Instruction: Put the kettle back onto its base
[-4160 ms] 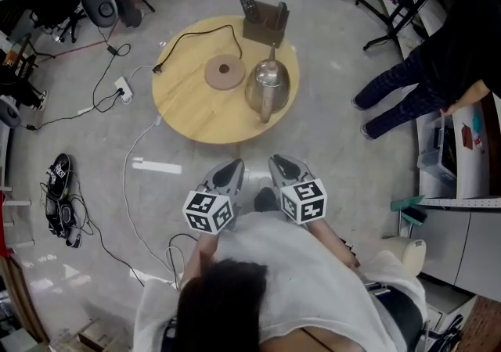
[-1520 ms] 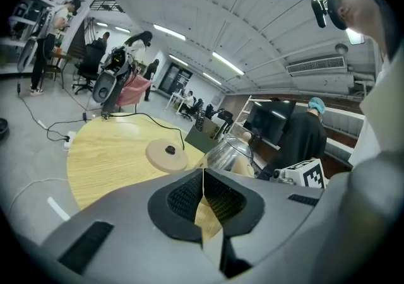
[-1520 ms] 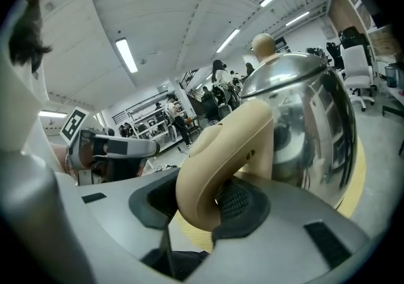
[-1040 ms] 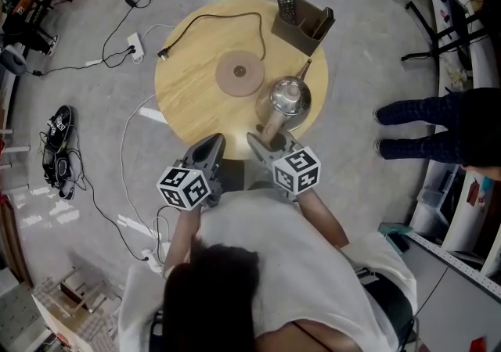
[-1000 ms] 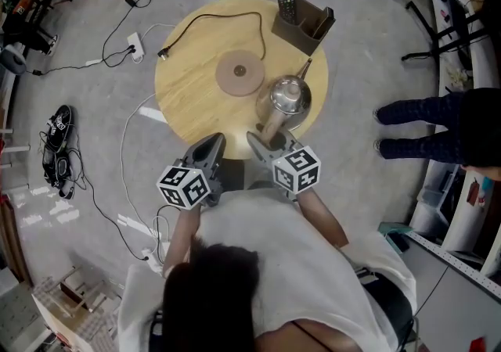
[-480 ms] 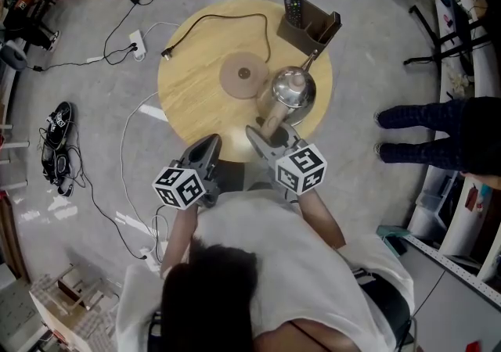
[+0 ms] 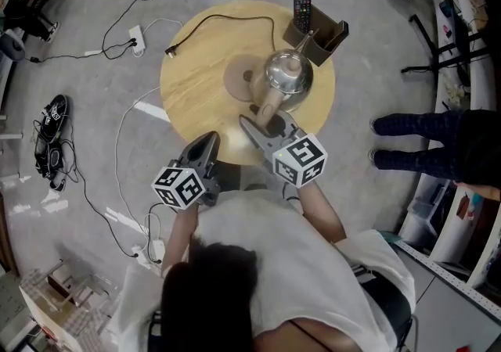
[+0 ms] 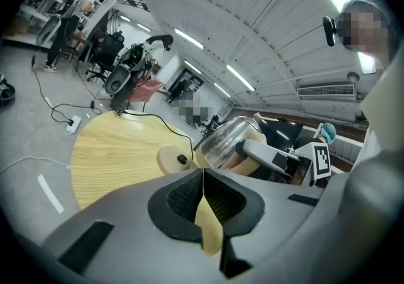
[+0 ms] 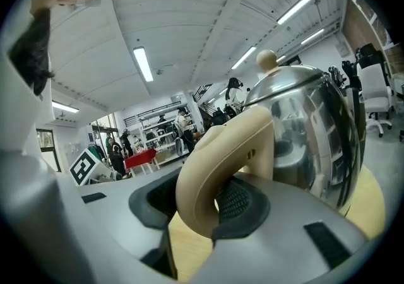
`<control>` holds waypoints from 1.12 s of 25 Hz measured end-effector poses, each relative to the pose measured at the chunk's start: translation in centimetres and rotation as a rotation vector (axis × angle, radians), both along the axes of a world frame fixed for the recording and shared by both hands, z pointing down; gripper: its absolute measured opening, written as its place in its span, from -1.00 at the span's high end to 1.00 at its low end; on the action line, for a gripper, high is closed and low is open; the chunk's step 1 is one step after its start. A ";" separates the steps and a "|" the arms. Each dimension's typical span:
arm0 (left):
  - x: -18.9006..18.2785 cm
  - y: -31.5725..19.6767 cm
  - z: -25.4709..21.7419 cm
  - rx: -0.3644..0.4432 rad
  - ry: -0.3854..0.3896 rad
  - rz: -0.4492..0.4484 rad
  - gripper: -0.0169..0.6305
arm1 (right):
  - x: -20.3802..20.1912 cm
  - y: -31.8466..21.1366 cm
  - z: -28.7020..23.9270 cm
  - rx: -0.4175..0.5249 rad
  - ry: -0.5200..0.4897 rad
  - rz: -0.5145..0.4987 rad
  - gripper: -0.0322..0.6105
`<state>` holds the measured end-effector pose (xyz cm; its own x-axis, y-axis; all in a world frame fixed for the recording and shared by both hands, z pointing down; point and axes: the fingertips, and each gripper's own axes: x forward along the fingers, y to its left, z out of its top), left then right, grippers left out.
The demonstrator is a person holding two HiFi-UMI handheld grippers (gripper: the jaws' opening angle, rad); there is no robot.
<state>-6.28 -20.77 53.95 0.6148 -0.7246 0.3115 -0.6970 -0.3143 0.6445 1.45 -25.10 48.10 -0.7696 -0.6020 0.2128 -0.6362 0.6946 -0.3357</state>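
My right gripper [image 7: 262, 120] is shut on the beige handle [image 9: 218, 163] of the steel kettle [image 7: 286, 73], which hangs off the table. In the head view the kettle covers the right side of the round wooden base [image 7: 239, 79]. In the left gripper view the kettle [image 8: 227, 144] is just right of the base [image 8: 175, 160]. My left gripper [image 7: 205, 147] is at the near edge of the round wooden table [image 7: 192, 96]. Its pads [image 8: 203, 183] are shut together with nothing between them.
A brown holder [image 7: 319, 30] with a remote [image 7: 302, 6] stands at the table's far right. A black cord [image 7: 215, 23] runs from the base across the back. On the floor are a power strip [image 7: 136, 35], cables and shoes [image 7: 47, 135]. A person's legs [image 7: 411, 139] stand at right.
The right gripper has lifted the kettle off the table's near right part and carried it away from me, towards the base. The left gripper has barely moved.
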 end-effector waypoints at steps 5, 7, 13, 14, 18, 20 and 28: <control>-1.5 -0.3 0.2 0.004 -0.015 -0.043 0.87 | -1.8 -1.3 -0.4 0.011 0.005 -0.038 0.43; -2.0 -0.4 0.2 0.011 -0.041 -0.051 0.87 | -2.6 -1.8 -0.4 0.009 0.005 -0.049 0.43; -3.2 -1.3 -0.1 0.019 -0.062 -0.055 0.87 | -4.7 -2.9 -0.3 -0.001 -0.003 -0.084 0.43; -3.4 -1.4 0.0 0.020 -0.064 -0.057 0.87 | -5.1 -3.1 -0.2 -0.002 -0.001 -0.090 0.43; -4.0 -1.6 0.5 0.012 -0.074 -0.066 0.87 | -5.9 -3.7 0.4 -0.011 -0.010 -0.101 0.43; -4.3 -1.7 0.7 0.006 -0.079 -0.066 0.87 | -6.3 -4.0 0.7 -0.014 -0.013 -0.102 0.43; -5.2 -2.0 1.7 -0.022 -0.083 -0.068 0.87 | -7.2 -4.4 2.5 -0.042 0.004 -0.117 0.43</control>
